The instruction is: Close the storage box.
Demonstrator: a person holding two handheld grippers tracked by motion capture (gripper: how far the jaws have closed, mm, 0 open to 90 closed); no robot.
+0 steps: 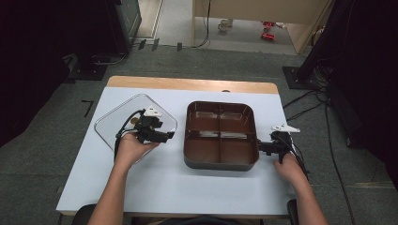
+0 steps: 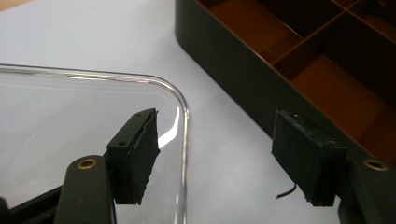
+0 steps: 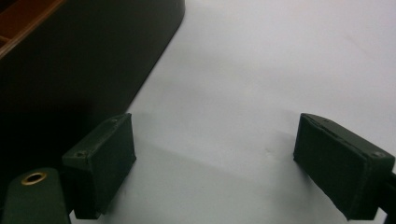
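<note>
Clear lid (image 1: 115,121) straddled by open left hand-held gripper (image 1: 164,136); slip risked on thin edge. Right hand-held gripper (image 1: 261,146) open, empty.

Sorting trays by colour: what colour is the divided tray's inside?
Reddish brown inside the divided tray, dark outside; high view shows it best.
</note>
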